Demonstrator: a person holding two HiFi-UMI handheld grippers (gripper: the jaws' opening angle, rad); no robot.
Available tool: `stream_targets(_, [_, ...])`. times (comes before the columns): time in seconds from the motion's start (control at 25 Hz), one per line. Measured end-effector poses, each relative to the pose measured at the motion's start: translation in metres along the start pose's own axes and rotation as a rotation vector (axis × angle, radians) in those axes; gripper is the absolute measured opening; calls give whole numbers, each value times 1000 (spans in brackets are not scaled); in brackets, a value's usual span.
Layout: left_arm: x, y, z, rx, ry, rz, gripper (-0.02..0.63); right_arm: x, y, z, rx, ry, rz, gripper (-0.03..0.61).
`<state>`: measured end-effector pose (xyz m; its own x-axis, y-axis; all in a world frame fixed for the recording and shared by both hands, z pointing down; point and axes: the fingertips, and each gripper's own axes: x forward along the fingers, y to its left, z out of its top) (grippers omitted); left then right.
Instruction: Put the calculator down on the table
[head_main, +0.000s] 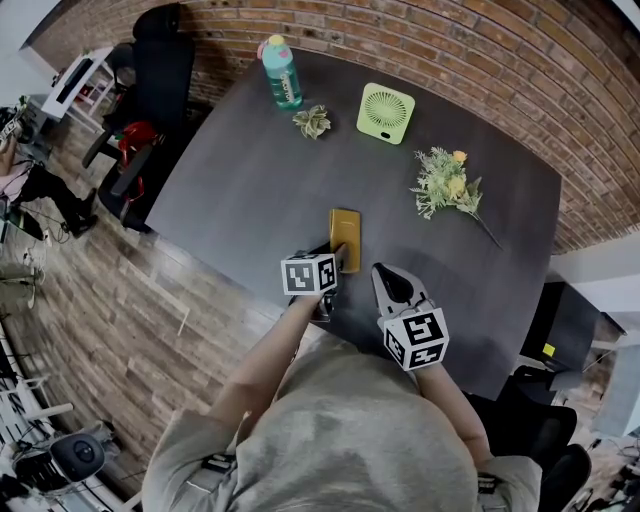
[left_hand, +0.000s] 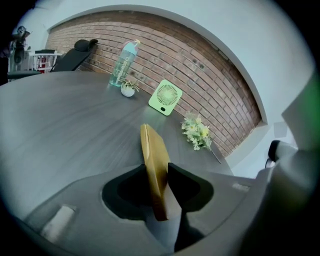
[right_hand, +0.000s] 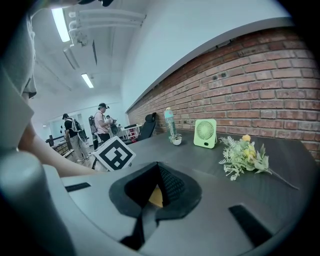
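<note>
The yellow calculator (head_main: 345, 238) is on the dark table (head_main: 240, 190) near its front edge. In the left gripper view the calculator (left_hand: 154, 160) appears edge-on and tilted, its near end between the two black jaws. My left gripper (head_main: 336, 260) (left_hand: 159, 186) is open around it; the calculator leans toward the right pad, with a gap on the left side. Just right of the calculator, my right gripper (head_main: 384, 277) (right_hand: 159, 174) hovers with its jaws shut and nothing in them. A sliver of the yellow calculator (right_hand: 156, 198) shows beyond them.
At the table's far side stand a teal bottle (head_main: 282, 72), a small potted plant (head_main: 312, 121) and a green fan (head_main: 385, 112). A flower sprig (head_main: 448, 183) lies to the right. Black chairs (head_main: 150, 90) stand off the left edge. People (right_hand: 102, 122) stand far off.
</note>
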<state>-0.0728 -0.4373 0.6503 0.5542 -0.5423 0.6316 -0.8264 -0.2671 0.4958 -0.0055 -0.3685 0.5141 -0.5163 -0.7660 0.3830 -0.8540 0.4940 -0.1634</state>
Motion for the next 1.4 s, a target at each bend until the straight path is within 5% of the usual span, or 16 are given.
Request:
stream_targets(0.32, [-1, 19, -3, 25, 22, 97, 157, 0, 0, 1, 2, -6, 0, 2])
stream_targets(0.72, [0, 19, -3, 80, 16, 121, 173, -4, 3, 0, 7, -10, 2, 2])
stream_targets(1.4, [-37, -6, -8, 61, -136, 109, 122, -50, 9, -10, -1, -28, -5, 2])
